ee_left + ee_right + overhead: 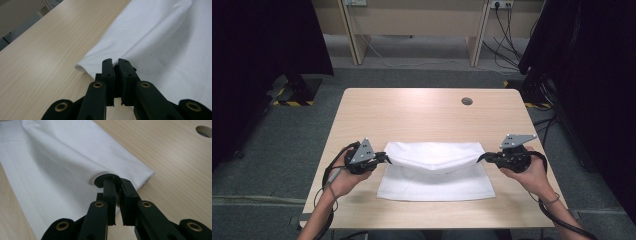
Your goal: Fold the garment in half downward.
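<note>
Near the table's [362, 107] front edge, the left gripper [384, 159] and right gripper [481, 158] each pinch one end of the white cloth's [436, 186] upper layer, lifting it evenly, apparently to fold it; its lower layer lies flat mid-table.

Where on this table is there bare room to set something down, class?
Bare wood lies between the white cloth and the table's far edge, around the cable hole, on the table. The near middle is crowded: the left claw and right claw pinch the cloth's ends.
</note>
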`<action>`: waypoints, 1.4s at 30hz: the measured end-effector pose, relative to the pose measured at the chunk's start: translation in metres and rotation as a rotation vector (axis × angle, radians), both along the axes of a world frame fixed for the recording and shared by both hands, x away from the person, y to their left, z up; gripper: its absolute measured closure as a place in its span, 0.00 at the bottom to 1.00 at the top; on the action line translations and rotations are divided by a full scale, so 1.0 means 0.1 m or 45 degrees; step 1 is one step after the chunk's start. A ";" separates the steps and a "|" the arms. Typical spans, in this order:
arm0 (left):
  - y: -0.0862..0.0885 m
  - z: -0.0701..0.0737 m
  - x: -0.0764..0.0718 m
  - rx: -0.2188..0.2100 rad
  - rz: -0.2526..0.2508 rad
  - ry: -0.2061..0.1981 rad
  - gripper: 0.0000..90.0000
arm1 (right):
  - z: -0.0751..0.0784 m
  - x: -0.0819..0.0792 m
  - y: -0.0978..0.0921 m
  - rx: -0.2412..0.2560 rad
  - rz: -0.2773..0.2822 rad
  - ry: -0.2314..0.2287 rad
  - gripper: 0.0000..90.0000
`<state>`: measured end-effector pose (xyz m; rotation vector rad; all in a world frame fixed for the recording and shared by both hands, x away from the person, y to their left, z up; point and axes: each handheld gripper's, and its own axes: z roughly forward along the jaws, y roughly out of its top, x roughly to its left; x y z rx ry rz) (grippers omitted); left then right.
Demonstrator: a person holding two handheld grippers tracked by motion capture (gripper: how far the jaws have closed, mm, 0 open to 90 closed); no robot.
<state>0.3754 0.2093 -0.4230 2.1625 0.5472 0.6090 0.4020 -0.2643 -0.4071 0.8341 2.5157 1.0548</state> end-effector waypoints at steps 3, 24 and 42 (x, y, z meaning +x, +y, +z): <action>0.00 0.00 -0.02 0.001 -0.001 0.001 0.92 | -0.01 -0.01 -0.01 0.002 0.000 0.002 0.94; -0.02 0.00 -0.19 0.012 -0.016 -0.007 0.92 | 0.00 -0.13 -0.04 0.014 0.012 -0.008 0.94; -0.04 0.04 -0.37 0.029 -0.041 -0.030 0.92 | 0.05 -0.28 -0.04 0.008 0.039 -0.039 0.94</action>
